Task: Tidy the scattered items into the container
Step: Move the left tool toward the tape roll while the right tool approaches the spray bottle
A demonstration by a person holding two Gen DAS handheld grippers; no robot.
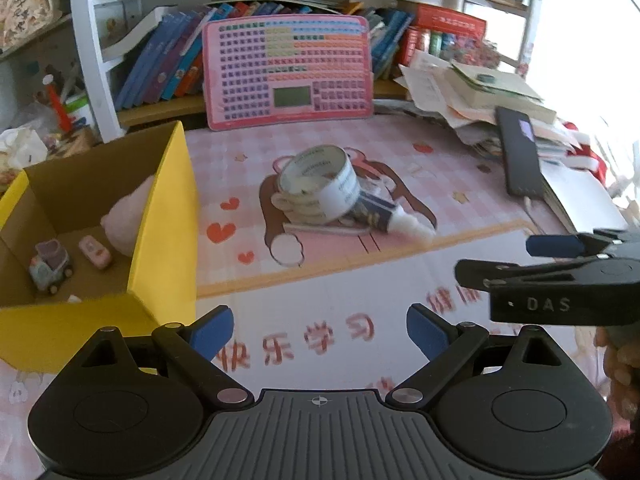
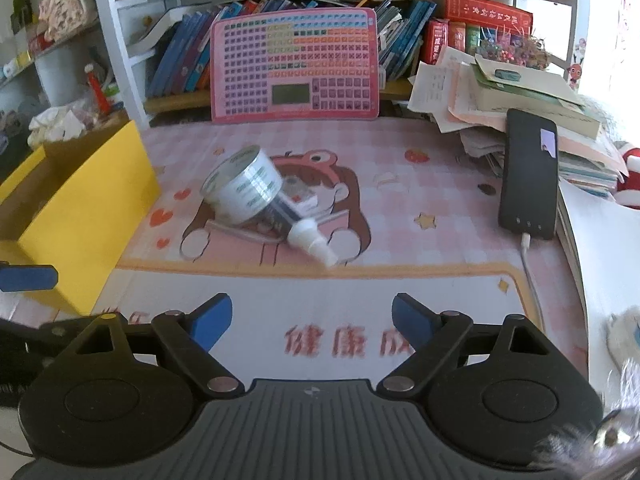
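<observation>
The tape roll [image 1: 318,184] leaned on a tube [image 1: 394,220] mid-counter, right of the yellow box [image 1: 160,232]; nearer, both left tongs [image 1: 320,330] and right tongs [image 2: 312,320] were released, empty.

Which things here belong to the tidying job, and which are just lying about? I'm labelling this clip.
Job:
- tape roll, leaning on the tube
- tube with white cap
- yellow box, already holding a toy car, a small pink item and a pink plush

Lying about:
- pink keyboard toy
- phone
- paper stack
- shelf books
</observation>
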